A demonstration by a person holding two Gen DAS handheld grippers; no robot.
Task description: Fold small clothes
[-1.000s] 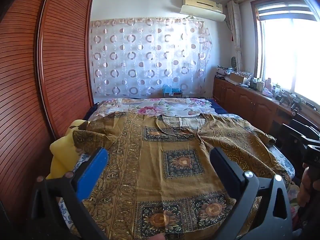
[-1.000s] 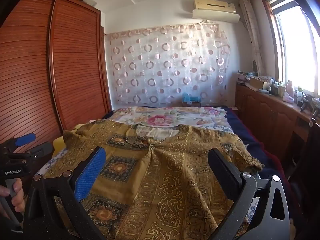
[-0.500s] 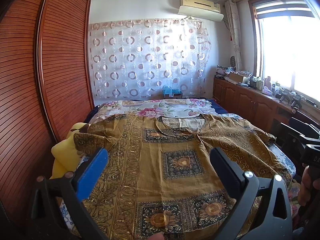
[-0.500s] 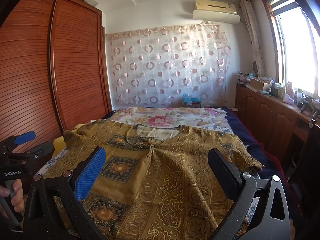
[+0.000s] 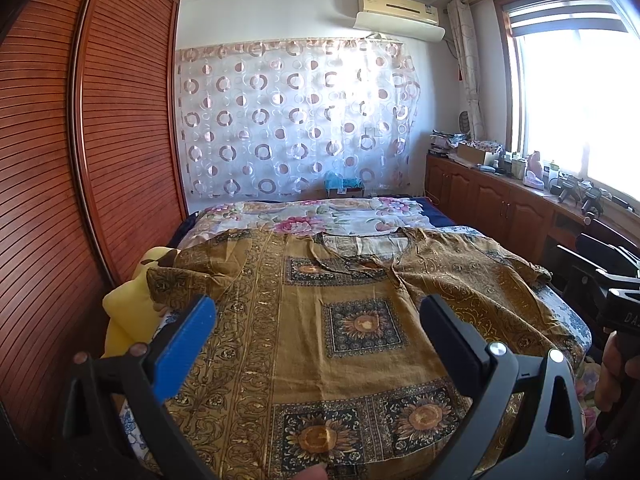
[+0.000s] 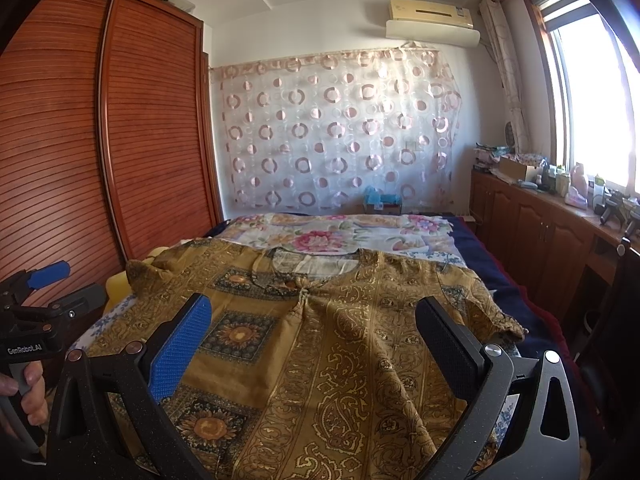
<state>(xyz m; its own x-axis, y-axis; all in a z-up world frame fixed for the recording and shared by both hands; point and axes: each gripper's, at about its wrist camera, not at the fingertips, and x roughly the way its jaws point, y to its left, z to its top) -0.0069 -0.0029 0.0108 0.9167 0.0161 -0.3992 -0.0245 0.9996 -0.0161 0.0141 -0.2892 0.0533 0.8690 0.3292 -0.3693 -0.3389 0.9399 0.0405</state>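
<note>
One brown-gold patterned top [image 5: 352,320] lies spread flat on the bed [image 5: 320,216], centre frame, neckline at the far end. I see left gripper [image 5: 316,340] and right gripper [image 6: 312,340] both wide open, holding nothing.

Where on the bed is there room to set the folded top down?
The floral bedspread lies bare between the golden top's collar and the circle-print curtain. The near bed is covered by the top; the window counter is cluttered.

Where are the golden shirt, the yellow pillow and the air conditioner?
golden shirt [image 5: 360,320]: left wrist view, sunflower square.
yellow pillow [image 5: 124,312]: left wrist view, its side.
air conditioner [image 6: 430,20]: right wrist view, front panel.
</note>
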